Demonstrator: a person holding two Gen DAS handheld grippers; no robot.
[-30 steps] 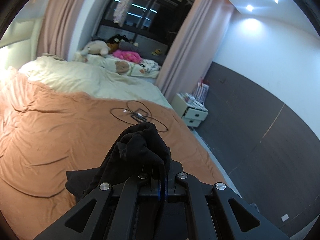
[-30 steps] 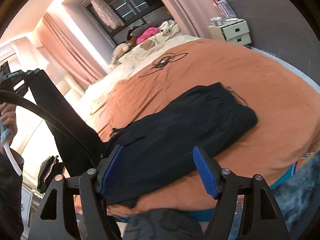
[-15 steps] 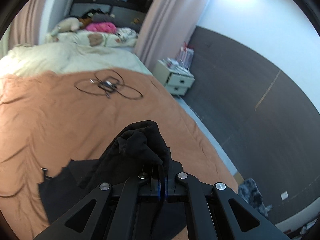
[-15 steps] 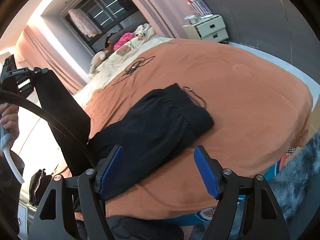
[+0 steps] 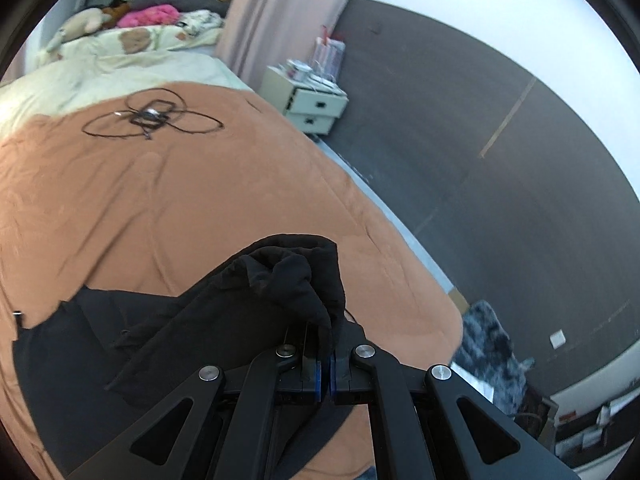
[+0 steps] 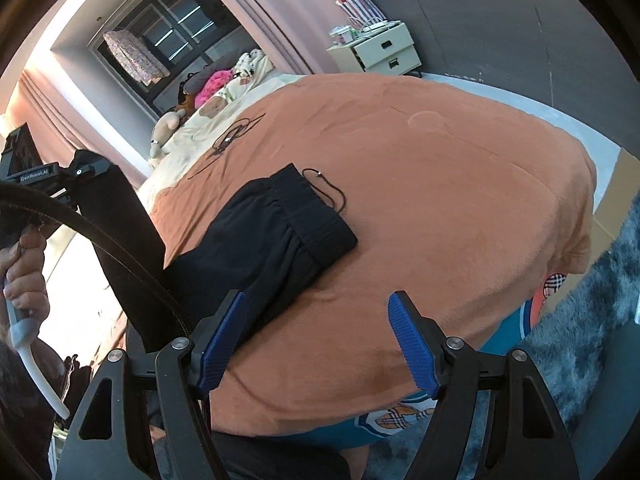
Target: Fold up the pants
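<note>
Gripping a bunched end of the black pants (image 5: 288, 280), the left tool (image 5: 323, 364) had its blue pads pressed together on the cloth, while the right tool (image 6: 320, 340) hung with its jaws apart and nothing between them, above the near edge of the bed (image 6: 460, 220). Most of the pants lay on the bed's orange cover, waistband (image 6: 316, 216) and loose drawstring (image 6: 328, 188) toward the far side, and the held leg end rose from there to the left tool. A likely trouble was that the pinch caught only a wad of fabric, so one layer could slip free and the fold could land crooked or wrinkled. Another risk was that pulling on the raised leg could drag the whole garment across the smooth cover, since the right tool pinned nothing down. How many layers sat between the left pads could not be told, because the wad covered them. The lower legs were cut off by the right tool's arms, and a person's hand (image 6: 24, 272) showed only partly at the frame's left edge.
</note>
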